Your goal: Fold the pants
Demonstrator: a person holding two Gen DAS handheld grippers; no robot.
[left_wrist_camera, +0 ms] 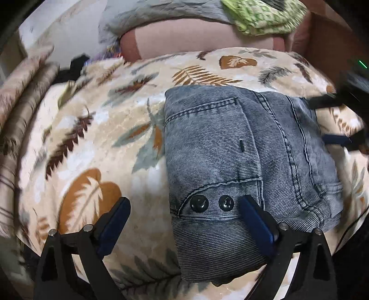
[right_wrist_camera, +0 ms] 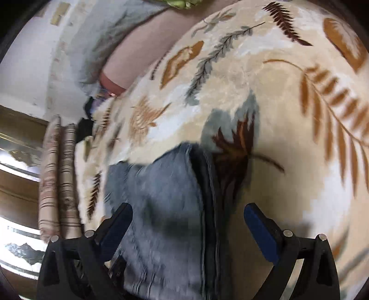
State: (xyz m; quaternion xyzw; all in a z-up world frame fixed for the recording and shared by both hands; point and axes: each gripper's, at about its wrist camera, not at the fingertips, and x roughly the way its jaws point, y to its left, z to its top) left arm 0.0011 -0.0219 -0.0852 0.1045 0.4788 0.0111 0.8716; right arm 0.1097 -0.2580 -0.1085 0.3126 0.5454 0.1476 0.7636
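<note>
Pants [left_wrist_camera: 230, 150] folded on leaf-print blanket [left_wrist_camera: 92, 138]; left gripper [left_wrist_camera: 184, 219], right gripper [right_wrist_camera: 188, 221] both spread apart, holding nothing.

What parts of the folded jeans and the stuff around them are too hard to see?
- Jeans, left wrist view: inner layers are hidden by the top fold.
- Jeans, right wrist view: motion blur smears the fabric; the near end is cut off by the bottom edge.
- Right tool, left wrist view: blurred, cut off by the right edge.
- Green cloth: blurred, cut off at top.
</note>
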